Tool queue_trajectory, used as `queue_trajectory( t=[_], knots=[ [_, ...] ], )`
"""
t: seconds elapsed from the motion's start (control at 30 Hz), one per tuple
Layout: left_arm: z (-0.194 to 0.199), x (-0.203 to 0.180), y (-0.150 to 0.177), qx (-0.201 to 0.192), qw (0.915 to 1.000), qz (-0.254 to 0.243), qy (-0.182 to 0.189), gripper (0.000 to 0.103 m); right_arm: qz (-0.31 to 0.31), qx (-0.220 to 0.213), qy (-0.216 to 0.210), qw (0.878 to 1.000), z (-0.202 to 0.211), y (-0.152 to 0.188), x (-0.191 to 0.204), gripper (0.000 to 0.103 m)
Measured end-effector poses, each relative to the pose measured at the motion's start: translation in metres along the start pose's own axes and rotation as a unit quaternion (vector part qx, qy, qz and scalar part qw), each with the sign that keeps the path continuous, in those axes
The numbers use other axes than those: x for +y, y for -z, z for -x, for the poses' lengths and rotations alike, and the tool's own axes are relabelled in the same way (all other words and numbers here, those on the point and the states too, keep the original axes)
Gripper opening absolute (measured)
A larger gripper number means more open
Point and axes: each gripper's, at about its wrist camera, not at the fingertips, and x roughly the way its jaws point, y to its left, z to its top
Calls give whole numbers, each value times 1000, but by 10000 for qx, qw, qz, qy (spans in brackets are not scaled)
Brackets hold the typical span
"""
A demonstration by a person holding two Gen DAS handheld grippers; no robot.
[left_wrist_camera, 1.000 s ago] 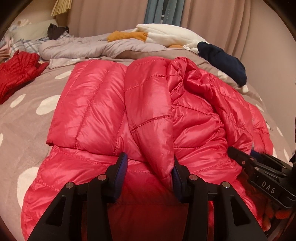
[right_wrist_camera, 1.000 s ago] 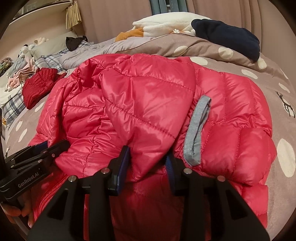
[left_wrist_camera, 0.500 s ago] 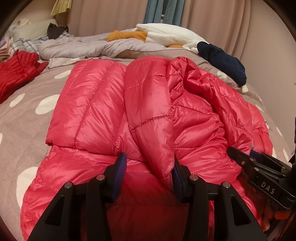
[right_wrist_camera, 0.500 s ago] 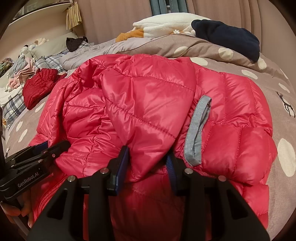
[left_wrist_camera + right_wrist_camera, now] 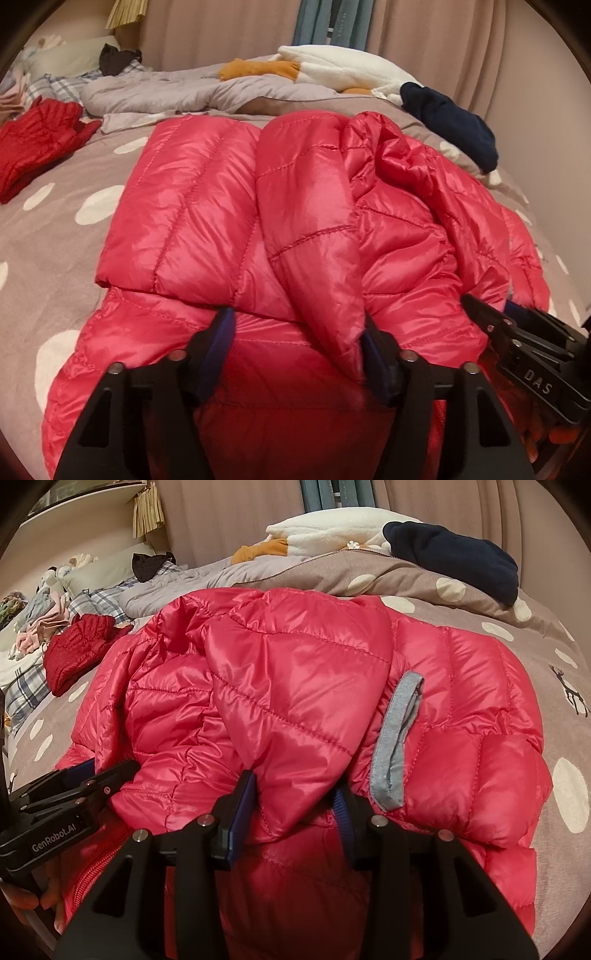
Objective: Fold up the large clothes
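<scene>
Bed [image 5: 55, 236] with the grey-brown polka-dot cover served as the folding surface; it took up nearly the whole field in both wrist views. The red down jacket [image 5: 207, 206] lay spread on it at centre, directly ahead of both tools, with the near hem toward 6 o'clock and the collar end toward 12 o'clock. Sleeves appeared folded in over the body, the left-view sleeve [image 5: 310, 236] running from 12 down to 6 o'clock, presumably so the bulk would stay narrow before a lengthwise fold. The grey loop [image 5: 397, 738] lay on the quilting at 2 o'clock of the right view. Left gripper [image 5: 297, 343] stood with its jaws wide apart, straddling the sleeve end and a ridge of the folded layer; the blue pads touched fabric at the sides, but I judged no real pinch. Right gripper [image 5: 293, 805] was opened somewhat narrower, jaws flanking a puffed fold of the jacket, pads against it (squeeze uncertain; fabric bulged freely between them). Both sat at the same near fold edge, side by side, probably to lift it evenly. Off-task clutter: dark red garment [image 5: 40, 147] at 10 o'clock, navy item [image 5: 454, 125] at 1 o'clock, white plush [image 5: 340, 70] at 12 o'clock.
</scene>
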Motion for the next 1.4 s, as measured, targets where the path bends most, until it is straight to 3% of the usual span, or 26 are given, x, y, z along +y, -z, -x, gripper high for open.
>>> queue_trajectory(
  t=[0.1,0.17,0.23,0.3,0.37,0.43,0.53,0.63,0.73,0.8,0.93,1.0,1.03,1.1,1.17,1.23,1.3,1.4],
  knots=[
    [5,-1,-1,-11,9995,-18,-329,85,57,-3,70,10000,2,-2,3,45],
    [18,0,0,-135,9981,-38,-594,88,93,-15,252,9996,13,-2,8,53],
    [39,5,6,-323,9970,-19,-706,88,3,-114,355,9993,33,2,12,74],
    [59,10,11,-426,9966,6,-710,88,-99,-375,341,9987,59,8,8,86],
    [84,24,21,-663,9939,262,-843,88,-254,-529,295,9978,83,16,-2,88],
    [104,45,35,-833,9894,597,-1025,97,-600,-600,341,9958,102,27,-18,91],
    [120,74,55,-821,9844,1071,-1133,97,-1229,-691,438,9890,125,56,-46,93],
    [133,97,80,-792,9805,1566,-882,97,-1707,-708,644,9807,144,91,-68,92],
    [141,105,102,-821,9775,1799,-733,97,-2096,-638,447,9747,157,125,-79,93],
    [142,107,115,-664,9767,1959,-573,97,-2191,-620,545,9722,162,147,-83,93],
    [142,114,138,-435,9661,2530,258,97,-2351,-864,442,9671,176,172,-76,92],
    [147,108,139,-426,9668,2469,498,97,-2664,-969,65,9590,180,182,-69,93],
    [147,105,140,-380,9642,2499,806,97,-2822,-964,-170,9543,179,185,-64,93],
    [143,104,146,-297,9483,2795,1476,97,-3183,-933,-766,9403,175,191,-55,93],
    [142,104,146,-282,9429,2924,1568,97,-3288,-888,-1046,9344,172,192,-43,93],
    [143,102,144,-255,9404,2949,1672,97,-3154,-907,-986,9395,169,184,-28,94],
    [141,99,147,-218,9303,3083,1975,97,-3160,-776,-1194,9380,164,180,-19,94],
    [135,86,147,-37,9357,2896,2017,97,-3412,-657,-1651,9231,158,183,-12,93]
  ],
)
